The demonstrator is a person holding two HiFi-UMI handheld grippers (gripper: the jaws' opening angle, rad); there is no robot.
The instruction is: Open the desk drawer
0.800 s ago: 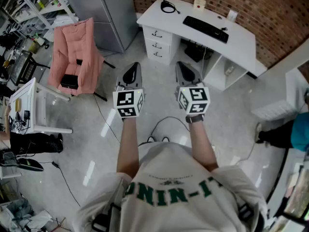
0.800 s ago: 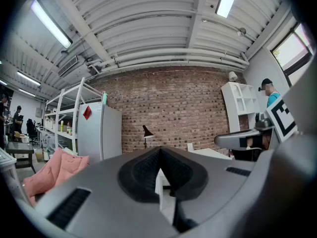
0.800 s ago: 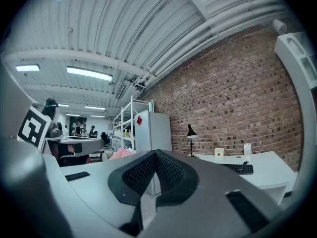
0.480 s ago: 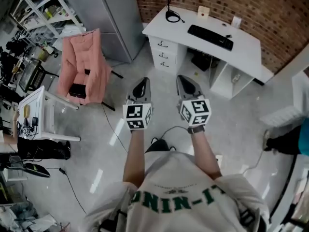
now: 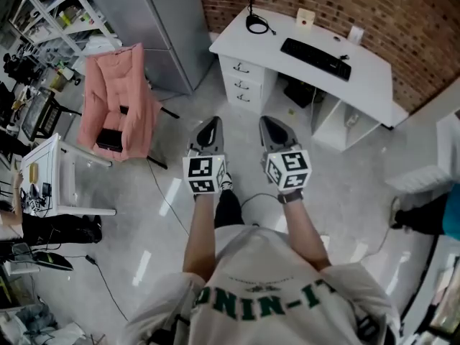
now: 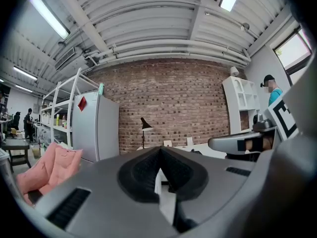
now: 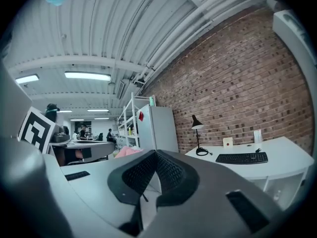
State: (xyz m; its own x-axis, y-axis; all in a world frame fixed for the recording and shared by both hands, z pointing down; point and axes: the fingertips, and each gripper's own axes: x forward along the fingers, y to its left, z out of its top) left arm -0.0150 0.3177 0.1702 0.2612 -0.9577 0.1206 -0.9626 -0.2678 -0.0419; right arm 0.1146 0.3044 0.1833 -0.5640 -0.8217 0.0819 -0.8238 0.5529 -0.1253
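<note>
The white desk [image 5: 277, 33] stands against the brick wall. Its drawer unit [image 5: 243, 82] at the desk's left end has three drawers, all pushed in. My left gripper [image 5: 210, 124] and right gripper [image 5: 269, 123] hover side by side over the floor, well short of the drawers and pointing toward them. Both are shut with nothing between the jaws. In the left gripper view the shut jaws of the left gripper [image 6: 159, 151] hide most of the desk. In the right gripper view the right gripper [image 7: 155, 155] is shut, with the desk top [image 7: 277, 150] to its right.
A keyboard [image 5: 316, 57] and a black lamp [image 5: 253, 6] are on the desk. A pink chair [image 5: 115, 99] and a grey cabinet [image 5: 165, 20] stand left of it. A small white table [image 5: 54, 167] is at far left. Cables [image 5: 162, 185] lie on the floor; a person [image 5: 431, 214] is at right.
The person has stepped forward: a shoe and dark leg now show under the left gripper. Both grippers stay shut and side by side.
</note>
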